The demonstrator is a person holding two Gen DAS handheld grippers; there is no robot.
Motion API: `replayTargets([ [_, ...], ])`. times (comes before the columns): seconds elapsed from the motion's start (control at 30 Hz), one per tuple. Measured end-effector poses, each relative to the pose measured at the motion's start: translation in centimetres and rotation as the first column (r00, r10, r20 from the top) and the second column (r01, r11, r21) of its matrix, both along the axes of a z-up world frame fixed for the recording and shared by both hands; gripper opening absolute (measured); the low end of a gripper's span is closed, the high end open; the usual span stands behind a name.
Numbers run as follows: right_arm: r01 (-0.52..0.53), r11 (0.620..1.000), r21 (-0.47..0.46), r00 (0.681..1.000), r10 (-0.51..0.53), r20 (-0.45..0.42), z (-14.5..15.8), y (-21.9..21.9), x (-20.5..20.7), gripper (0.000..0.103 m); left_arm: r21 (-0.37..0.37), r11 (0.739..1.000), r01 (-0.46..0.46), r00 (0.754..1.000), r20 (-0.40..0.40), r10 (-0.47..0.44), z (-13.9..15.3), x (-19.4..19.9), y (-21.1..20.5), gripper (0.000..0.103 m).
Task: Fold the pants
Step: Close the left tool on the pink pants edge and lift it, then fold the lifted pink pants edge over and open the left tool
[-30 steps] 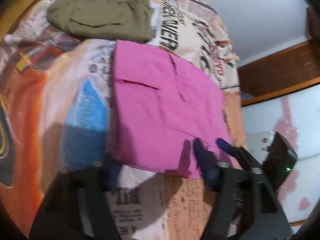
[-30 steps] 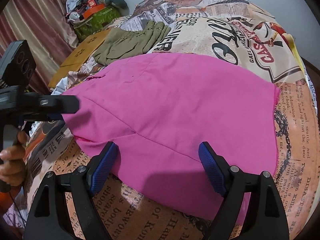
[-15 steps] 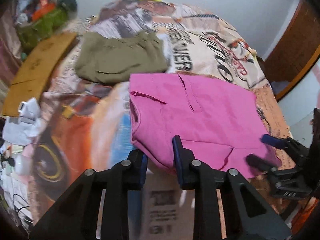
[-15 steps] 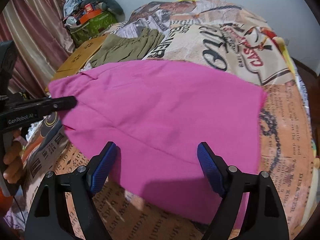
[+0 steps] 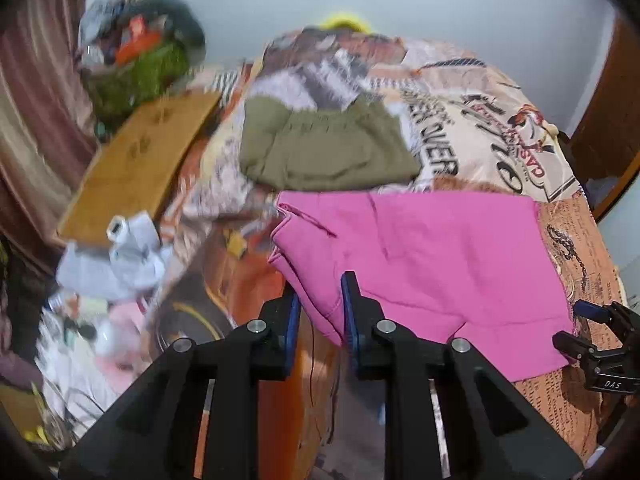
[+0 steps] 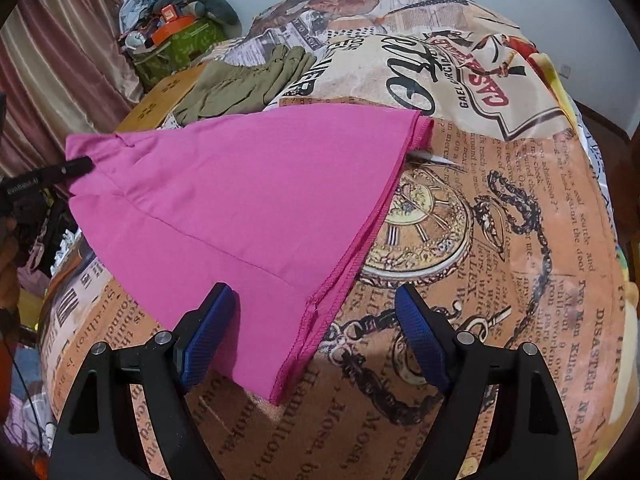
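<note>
Pants (image 5: 432, 264): pink, spread flat on the bed (image 6: 500, 240), long axis running across it between your two hands. Left hand-held gripper (image 5: 318, 312) has just been closing and now pinches the bunched waistband end, lifted slightly toward the bed's left edge. Right hand-held gripper (image 6: 316, 332) stands wide, holding nothing; the hem corner lies between its fingers, left pad (image 6: 208, 336) over the cloth, right pad over bare bedspread. So the free hem end is nearest your right hand; I'd judge you clamp that corner next. Olive garment (image 5: 324, 152) sits just beyond, toward the far edge.
</note>
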State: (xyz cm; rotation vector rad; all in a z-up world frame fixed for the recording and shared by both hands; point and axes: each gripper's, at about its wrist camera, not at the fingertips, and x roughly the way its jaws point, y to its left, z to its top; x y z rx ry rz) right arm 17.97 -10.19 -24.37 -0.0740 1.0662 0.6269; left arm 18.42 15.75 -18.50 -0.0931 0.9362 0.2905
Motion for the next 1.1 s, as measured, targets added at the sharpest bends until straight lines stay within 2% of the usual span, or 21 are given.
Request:
replayTargets([
  [0.2,0.004,1.000,0.013,1.000,-0.004,-0.002,-0.1,-0.4,0.0,0.080,0.077,0.992,0.101,0.990,0.090,-0.108,3.8,1.0,-3.5,0.017],
  [0.33,0.008,1.000,0.023,1.000,-0.008,-0.003,-0.1,-0.6,-0.1,0.080,0.125,0.975,0.185,0.972,0.124,-0.201,5.7,1.8,-6.6,0.017],
  [0.43,0.010,1.000,0.029,1.000,-0.010,-0.005,-0.2,-0.7,-0.1,0.080,0.125,0.963,0.241,0.955,0.145,-0.258,6.5,2.1,-8.6,0.017],
  [0.6,0.012,0.999,0.037,1.000,-0.012,-0.009,-0.2,-0.7,-0.2,0.081,0.082,0.933,0.349,0.922,0.145,-0.358,6.7,2.6,-11.9,0.017],
  [0.83,0.015,0.999,0.052,1.000,-0.014,-0.013,-0.3,-0.8,-0.2,0.081,0.053,0.889,0.455,0.884,0.092,-0.458,4.9,2.9,-15.8,0.016],
  [0.93,0.016,0.998,0.053,1.000,-0.016,-0.013,-0.2,-0.8,-0.2,0.081,0.008,0.880,0.474,0.878,0.062,-0.474,3.8,3.2,-16.5,0.015],
  [1.1,0.018,0.998,0.054,1.000,-0.018,-0.013,-0.3,-0.8,-0.2,0.081,-0.111,0.867,0.486,0.872,0.003,-0.489,1.6,4.0,-16.8,0.014],
])
